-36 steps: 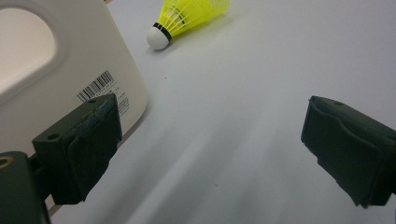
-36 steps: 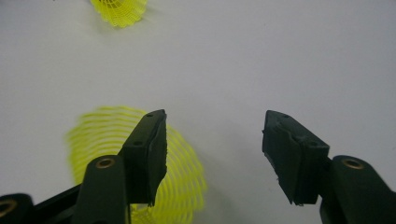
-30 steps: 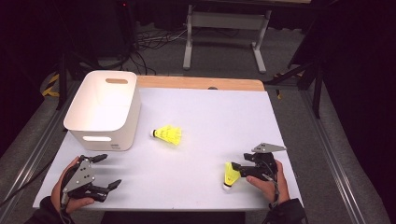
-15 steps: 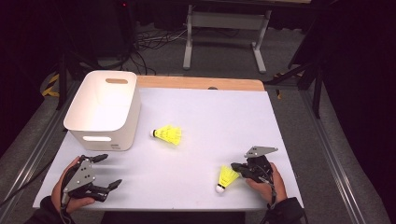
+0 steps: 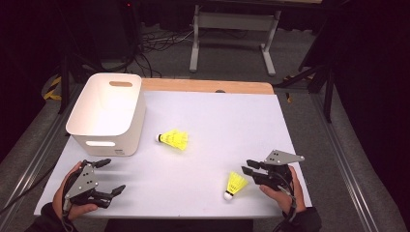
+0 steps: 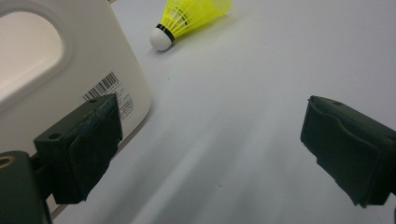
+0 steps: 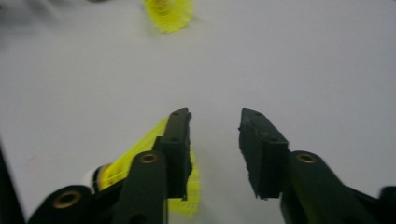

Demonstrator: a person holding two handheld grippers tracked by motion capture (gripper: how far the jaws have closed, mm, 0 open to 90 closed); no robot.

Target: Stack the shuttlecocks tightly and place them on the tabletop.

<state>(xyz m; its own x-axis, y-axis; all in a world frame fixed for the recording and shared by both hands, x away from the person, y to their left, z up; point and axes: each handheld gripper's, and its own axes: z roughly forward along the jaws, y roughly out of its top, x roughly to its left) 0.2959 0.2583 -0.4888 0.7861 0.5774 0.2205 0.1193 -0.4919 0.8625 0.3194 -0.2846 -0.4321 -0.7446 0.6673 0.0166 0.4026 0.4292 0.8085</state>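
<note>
Work in hand: two yellow shuttlecocks on the white tabletop [image 5: 217, 121], probably bound for the white bin [image 5: 107, 113] at upper left of the high view (a judgement, not a thing seen).

Done so far: nothing is in the bin that I can see; its inside looks bare.

Left to do: both shuttlecocks, as far as the pictures show.

Near shuttlecock [image 5: 235, 184]: lower right of the high view, tilted with its white cork toward the bottom edge, just left of the right gripper [image 5: 250, 171]. In the right gripper view it lies at lower left, outside the gap, against or behind the left finger [image 7: 177, 149]; I cannot tell whether they touch.

Far shuttlecock [image 5: 174, 140]: middle of the high view, on its side, just right of the bin.

Right fingers: have just been opening, now part open, with nothing between them.

Left gripper [image 5: 107, 176]: lower left of the high view, near the bin's front wall.

Left fingers [image 6: 84, 144]: spread wide, holding nothing, bare tabletop between them.

Next: the near shuttlecock needs gripping again.
</note>
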